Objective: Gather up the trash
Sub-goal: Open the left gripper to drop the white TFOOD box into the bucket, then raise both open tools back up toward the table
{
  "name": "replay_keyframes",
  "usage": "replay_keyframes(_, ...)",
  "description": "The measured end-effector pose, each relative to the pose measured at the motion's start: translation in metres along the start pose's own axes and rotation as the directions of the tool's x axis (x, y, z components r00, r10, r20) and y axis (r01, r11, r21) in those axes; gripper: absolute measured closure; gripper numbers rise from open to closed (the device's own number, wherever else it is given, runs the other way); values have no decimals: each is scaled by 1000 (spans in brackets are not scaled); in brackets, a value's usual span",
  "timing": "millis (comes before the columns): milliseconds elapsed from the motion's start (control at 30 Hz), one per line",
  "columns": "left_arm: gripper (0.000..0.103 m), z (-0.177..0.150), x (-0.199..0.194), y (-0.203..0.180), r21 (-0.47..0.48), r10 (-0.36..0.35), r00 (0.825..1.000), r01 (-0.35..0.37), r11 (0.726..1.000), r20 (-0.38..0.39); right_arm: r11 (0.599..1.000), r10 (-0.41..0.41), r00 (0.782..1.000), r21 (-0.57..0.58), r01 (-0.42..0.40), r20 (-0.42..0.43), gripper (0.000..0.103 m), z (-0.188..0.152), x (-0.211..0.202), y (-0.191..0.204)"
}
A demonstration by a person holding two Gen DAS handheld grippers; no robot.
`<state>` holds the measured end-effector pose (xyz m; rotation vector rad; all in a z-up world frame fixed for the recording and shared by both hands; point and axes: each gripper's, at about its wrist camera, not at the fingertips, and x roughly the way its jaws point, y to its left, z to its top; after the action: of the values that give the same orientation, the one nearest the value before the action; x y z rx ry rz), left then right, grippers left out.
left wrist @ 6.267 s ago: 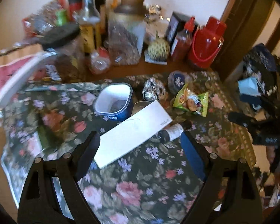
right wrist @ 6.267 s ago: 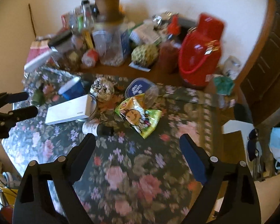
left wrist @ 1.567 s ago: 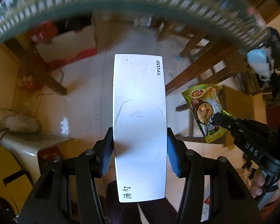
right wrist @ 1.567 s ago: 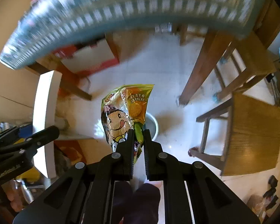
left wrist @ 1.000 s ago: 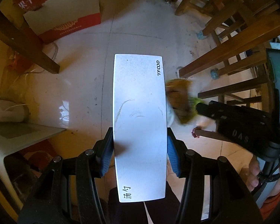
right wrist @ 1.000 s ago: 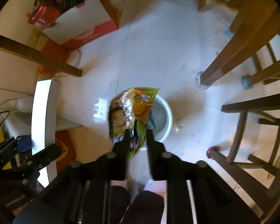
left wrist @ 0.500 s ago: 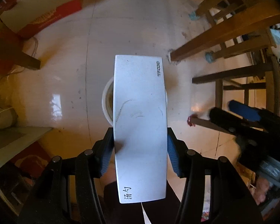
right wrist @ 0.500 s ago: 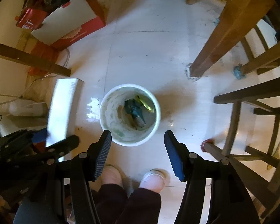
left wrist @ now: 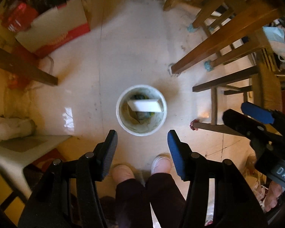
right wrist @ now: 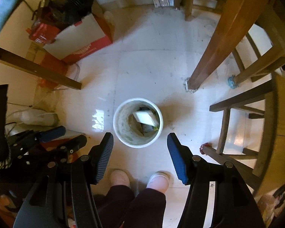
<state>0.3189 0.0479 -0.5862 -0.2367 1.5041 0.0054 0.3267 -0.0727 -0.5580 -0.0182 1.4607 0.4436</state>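
flat white cardboard box (left wrist: 145,105) now lies in round white bucket (left wrist: 123,96), dropped; left gripper (left wrist: 142,148) and right gripper (right wrist: 139,150) half-open, empty, free for more trash.

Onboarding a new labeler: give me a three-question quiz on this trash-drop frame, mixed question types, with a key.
1. True or false: the left hand-held gripper grips the white box.
2. Where does the white box lie?
A. on the floor beside the bin
B. inside the white bin, over other trash
C. on a wooden chair
3. In a few words: how do the jaws of the right hand-held gripper stand, and what is between them?

Key
1. False: its jaws are open and empty.
2. B
3. Open, with nothing between them; they have just been opening.
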Motion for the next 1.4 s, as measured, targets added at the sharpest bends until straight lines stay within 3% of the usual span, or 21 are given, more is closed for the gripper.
replay_keyframes(300,49,-10,-153,-5,10,-4,989,2,1000,151,1000,16,994,-22,-13,109,48,2,-117,36)
replay_keyframes(567,49,-20,-285,-6,33,5,949,-17,999,315,998,9,968,-59,6,250,48,-5,-233,73)
replay_keyframes(867,49,-48,-404,-16,79,-47,873,9,997,486,998,18,920,-68,9,392,48,-20,-347,112)
replay_keyframes(1067,48,-68,-468,-16,136,-57,801,-31,990,596,996,-5,861,-70,46,509,48,-37,-414,135)
replay_keyframes(1233,42,-83,-511,-9,158,-95,726,-20,987,681,994,-41,797,-58,96,603,36,-46,-450,154)
replay_keyframes(1333,36,-86,-528,-7,155,-95,692,-25,988,715,992,-46,763,-58,109,645,22,-50,-465,163)
replay_keyframes(1400,33,-86,-534,-6,156,-97,679,-26,987,728,989,-67,746,-55,138,662,19,-49,-470,168)
